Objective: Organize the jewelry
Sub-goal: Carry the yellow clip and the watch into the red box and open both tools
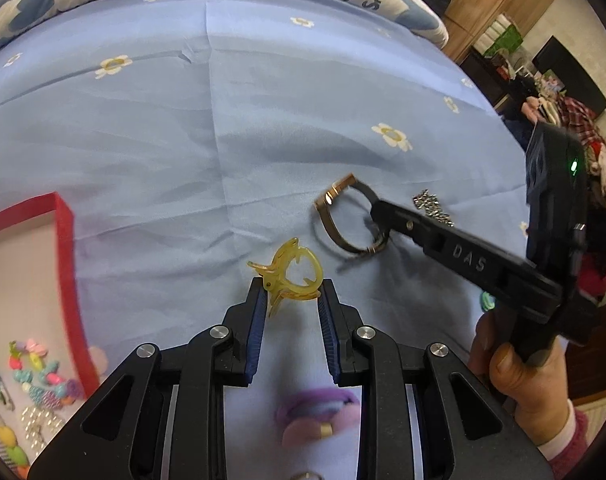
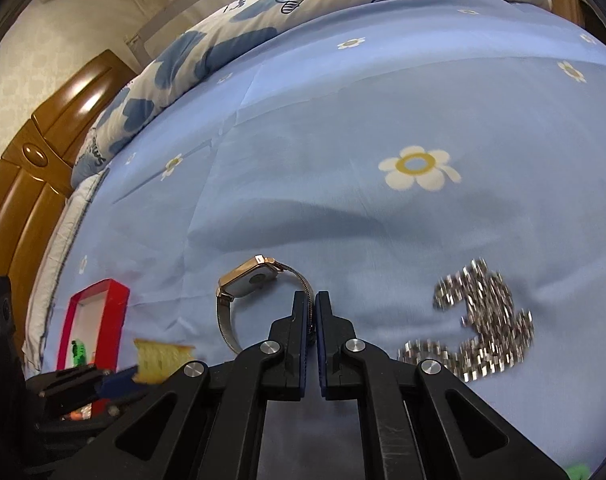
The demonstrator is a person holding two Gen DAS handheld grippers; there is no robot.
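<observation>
We are pinching the translucent yellow plastic hair claw [image 1: 293,280] in our left gripper [image 1: 291,300] on the light blue flowered bedsheet [image 1: 183,128]. Our right gripper [image 2: 315,304] is pressing shut on the mesh strap of the rose-gold square watch [image 2: 251,280], beside the red-rimmed tray [image 1: 65,240].

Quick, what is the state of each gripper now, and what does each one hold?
Left gripper: closed on the yellow hair claw.
Right gripper: closed on the band of the watch.
</observation>
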